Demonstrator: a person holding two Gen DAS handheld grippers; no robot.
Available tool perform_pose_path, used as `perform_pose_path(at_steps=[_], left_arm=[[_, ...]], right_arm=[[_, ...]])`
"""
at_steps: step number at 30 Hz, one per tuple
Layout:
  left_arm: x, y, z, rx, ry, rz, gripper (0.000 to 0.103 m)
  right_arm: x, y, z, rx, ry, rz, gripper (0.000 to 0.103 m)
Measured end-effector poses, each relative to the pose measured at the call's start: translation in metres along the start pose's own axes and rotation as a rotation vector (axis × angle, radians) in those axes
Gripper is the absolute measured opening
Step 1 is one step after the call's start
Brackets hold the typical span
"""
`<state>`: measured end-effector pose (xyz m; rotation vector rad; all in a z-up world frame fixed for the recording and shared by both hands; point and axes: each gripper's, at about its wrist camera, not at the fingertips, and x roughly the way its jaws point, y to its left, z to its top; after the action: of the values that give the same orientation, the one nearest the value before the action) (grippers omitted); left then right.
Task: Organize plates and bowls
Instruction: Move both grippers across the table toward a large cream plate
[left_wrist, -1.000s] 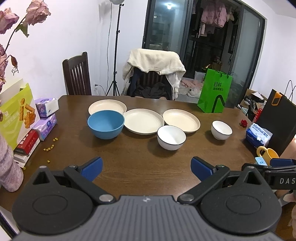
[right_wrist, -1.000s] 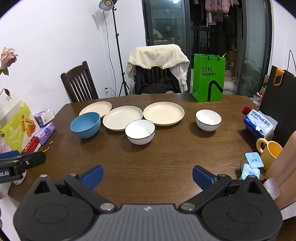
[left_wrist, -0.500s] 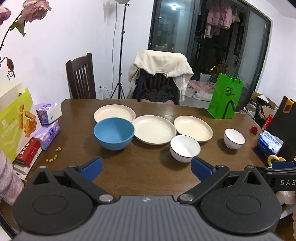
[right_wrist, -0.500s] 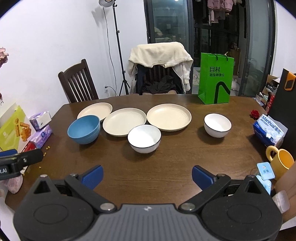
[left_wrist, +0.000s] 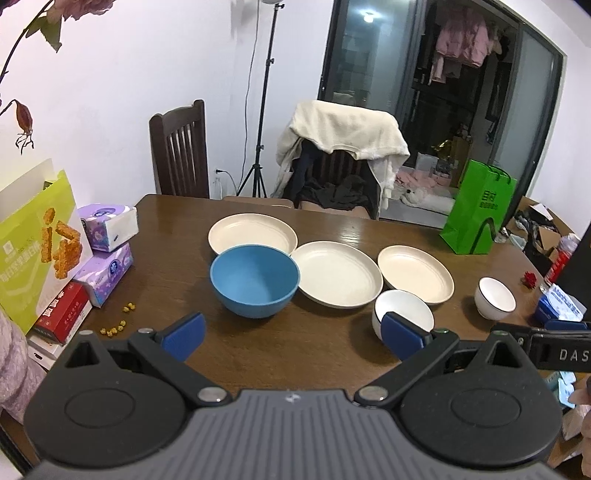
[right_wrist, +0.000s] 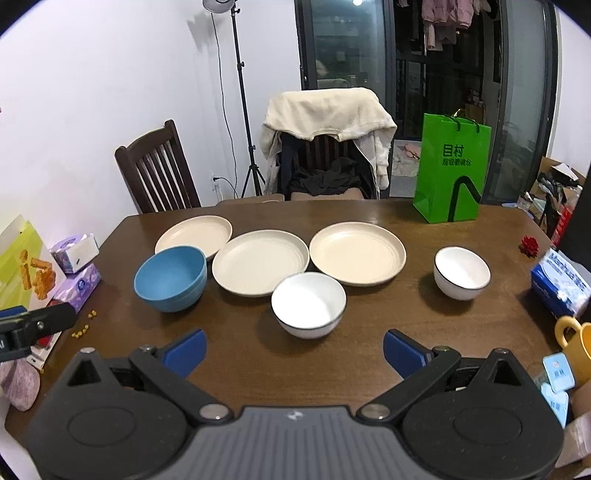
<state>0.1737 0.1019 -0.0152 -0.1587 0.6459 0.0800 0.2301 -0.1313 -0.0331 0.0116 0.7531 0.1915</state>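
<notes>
Since the blue bowl sits just before the left gripper, overlapping the far-left plate, we should straddle its near rim squarely; both our grippers, right gripper included, are spread wide and empty.

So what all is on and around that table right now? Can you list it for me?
Round cream plates: three, in a row across the middle of the dark wooden table.
Deep blue bowl: one, left of the plates.
White bowls with dark rims: two, one in front of the plates, one to the right.
Green paper bag: one, far right of the table.
Tissue packs: purple and white, stacked at the left edge.
Yellow mug: one, right edge.
Wooden chairs: two behind the table, one draped in a cream garment.
Left gripper: open, empty.
Right gripper: open, empty.
</notes>
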Motion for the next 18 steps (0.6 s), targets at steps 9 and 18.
perform_pose_path(at_steps=[9, 18], left_arm=[[0.027, -0.003, 0.023, -0.060, 0.010, 0.039, 0.103], [0.069, -0.011, 0.041, -0.113, 0.038, 0.080, 0.103]], right_arm=[[0.038, 0.002, 0.044, -0.034, 0.007, 0.047, 0.103], [0.091, -0.005, 0.086, -0.098, 0.030, 0.120, 0.103]])
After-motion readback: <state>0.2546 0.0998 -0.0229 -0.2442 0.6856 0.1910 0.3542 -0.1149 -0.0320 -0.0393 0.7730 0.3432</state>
